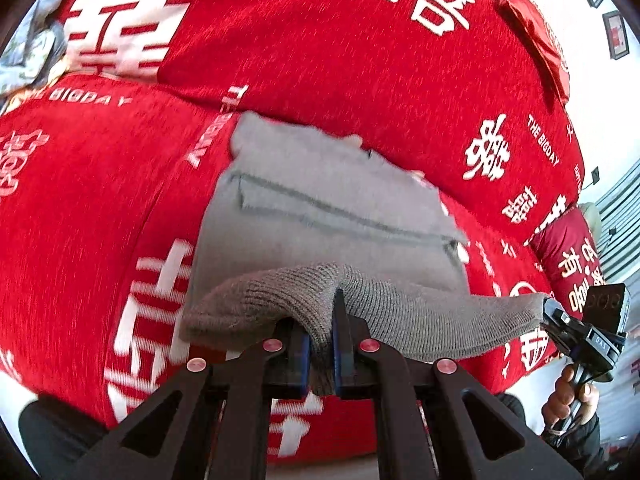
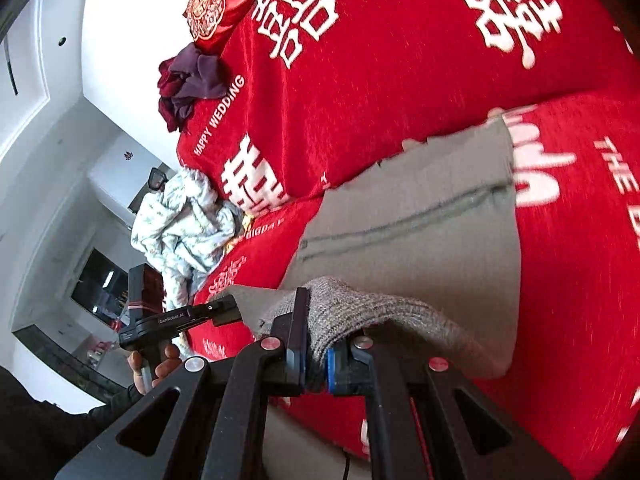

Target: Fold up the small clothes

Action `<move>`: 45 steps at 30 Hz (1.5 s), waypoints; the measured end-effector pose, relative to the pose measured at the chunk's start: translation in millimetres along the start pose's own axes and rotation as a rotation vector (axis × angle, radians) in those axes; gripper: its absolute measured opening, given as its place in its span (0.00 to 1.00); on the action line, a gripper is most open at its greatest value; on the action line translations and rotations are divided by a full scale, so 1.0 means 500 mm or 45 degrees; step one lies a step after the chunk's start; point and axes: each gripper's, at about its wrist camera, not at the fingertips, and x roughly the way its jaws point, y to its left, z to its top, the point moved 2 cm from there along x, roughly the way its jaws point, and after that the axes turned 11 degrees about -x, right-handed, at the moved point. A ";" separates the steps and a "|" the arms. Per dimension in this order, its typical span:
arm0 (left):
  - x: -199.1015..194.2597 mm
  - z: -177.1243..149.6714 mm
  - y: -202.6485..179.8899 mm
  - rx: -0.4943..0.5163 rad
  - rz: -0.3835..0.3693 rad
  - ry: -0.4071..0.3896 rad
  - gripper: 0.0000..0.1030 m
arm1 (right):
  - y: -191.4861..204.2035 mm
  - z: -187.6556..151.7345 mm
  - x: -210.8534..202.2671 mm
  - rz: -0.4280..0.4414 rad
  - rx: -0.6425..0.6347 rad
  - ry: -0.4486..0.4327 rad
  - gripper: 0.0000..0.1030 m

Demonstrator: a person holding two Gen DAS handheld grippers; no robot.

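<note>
Two claws clamp grey garment (image 1: 320,216) hem | red bedspread (image 1: 380,60) beneath

Motion-blurred grey garment (image 1: 320,208); its far edge perhaps folded under.

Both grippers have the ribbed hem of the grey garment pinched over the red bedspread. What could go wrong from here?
1. The left gripper and right gripper each pinch only a narrow bit of the ribbed hem; it could slip out.
2. The hem between them sags, so the grey garment may fold crooked.
3. The garment's far end still lies on the red bedspread; dragging could bunch it.
</note>
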 end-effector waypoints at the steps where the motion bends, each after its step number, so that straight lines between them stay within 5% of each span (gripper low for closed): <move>1: 0.005 0.013 -0.007 0.002 -0.002 -0.010 0.09 | -0.001 0.014 0.005 -0.007 -0.005 -0.012 0.07; 11: 0.082 0.182 -0.063 0.005 -0.022 -0.092 0.09 | -0.081 0.164 0.081 -0.073 -0.005 -0.093 0.07; 19: 0.243 0.336 -0.066 -0.017 0.052 -0.047 0.09 | -0.202 0.285 0.214 -0.177 0.035 -0.082 0.07; 28: 0.479 0.423 0.003 -0.158 0.280 0.138 0.09 | -0.387 0.335 0.409 -0.434 0.160 0.161 0.07; 31: 0.489 0.427 0.016 -0.222 0.228 0.197 0.23 | -0.427 0.318 0.447 -0.510 0.192 0.286 0.14; 33: 0.467 0.429 0.015 -0.229 0.189 0.189 0.56 | -0.432 0.314 0.433 -0.526 0.201 0.256 0.43; 34: 0.445 0.432 0.015 -0.229 0.184 0.153 0.66 | -0.431 0.316 0.421 -0.527 0.203 0.221 0.54; 35: 0.420 0.434 0.016 -0.235 0.182 0.090 0.80 | -0.427 0.319 0.400 -0.544 0.202 0.175 0.77; 36: 0.401 0.437 0.018 -0.239 0.189 0.040 0.85 | -0.424 0.322 0.377 -0.568 0.199 0.123 0.86; 40: 0.344 0.442 0.022 -0.260 0.174 -0.003 0.85 | -0.408 0.333 0.298 -0.577 0.185 -0.010 0.86; 45: 0.357 0.422 -0.024 -0.138 0.195 0.011 0.85 | -0.345 0.347 0.324 -0.597 -0.056 0.103 0.86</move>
